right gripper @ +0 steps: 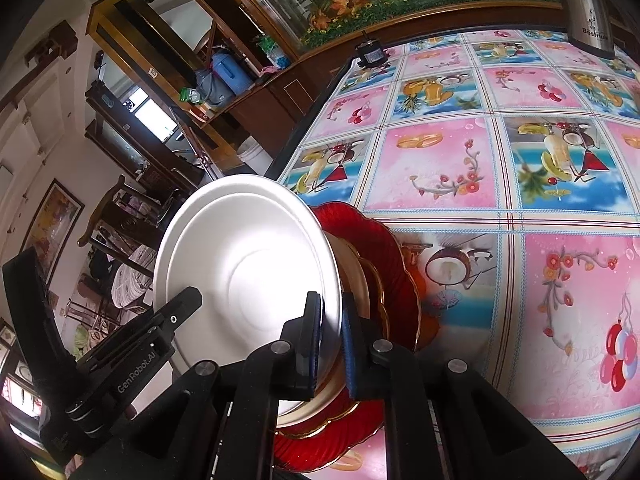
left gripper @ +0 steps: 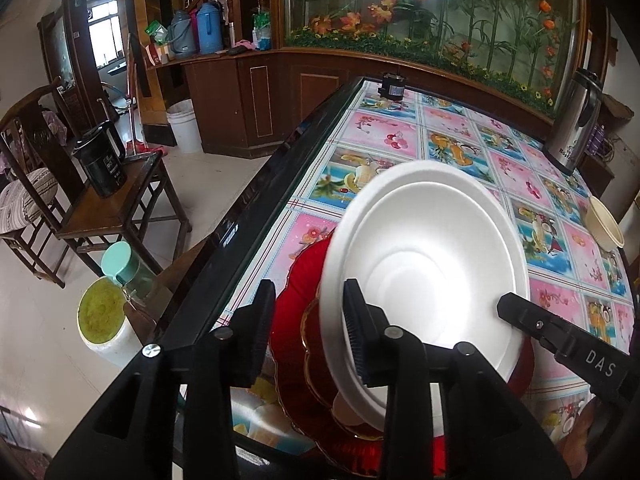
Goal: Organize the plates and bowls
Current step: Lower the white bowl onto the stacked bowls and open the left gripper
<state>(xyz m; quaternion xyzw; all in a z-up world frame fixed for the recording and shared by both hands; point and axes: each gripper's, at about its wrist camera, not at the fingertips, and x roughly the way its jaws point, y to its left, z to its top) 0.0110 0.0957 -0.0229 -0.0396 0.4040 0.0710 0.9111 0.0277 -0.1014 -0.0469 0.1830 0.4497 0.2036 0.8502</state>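
Observation:
A white plate (left gripper: pixel 424 264) sits tilted on a stack of red scalloped plates (left gripper: pixel 296 312) near the table's left edge. My left gripper (left gripper: pixel 310 328) straddles the white plate's near-left rim, its jaws apart with a gap showing beside the rim. My right gripper (right gripper: pixel 331 340) is closed on the white plate (right gripper: pixel 248 268) at its right rim, above the red plates (right gripper: pixel 384 276). A cream dish (right gripper: pixel 356 276) lies between the white plate and the red plates. The right gripper's finger also shows in the left wrist view (left gripper: pixel 560 336).
A cream bowl (left gripper: pixel 604 222) stands at the table's right edge. A steel kettle (left gripper: pixel 576 128) and a small black device (left gripper: pixel 394 86) stand at the far end. The table's black edge (left gripper: pixel 256 216) drops to the floor, with chairs and a jar (left gripper: pixel 106 320) to the left.

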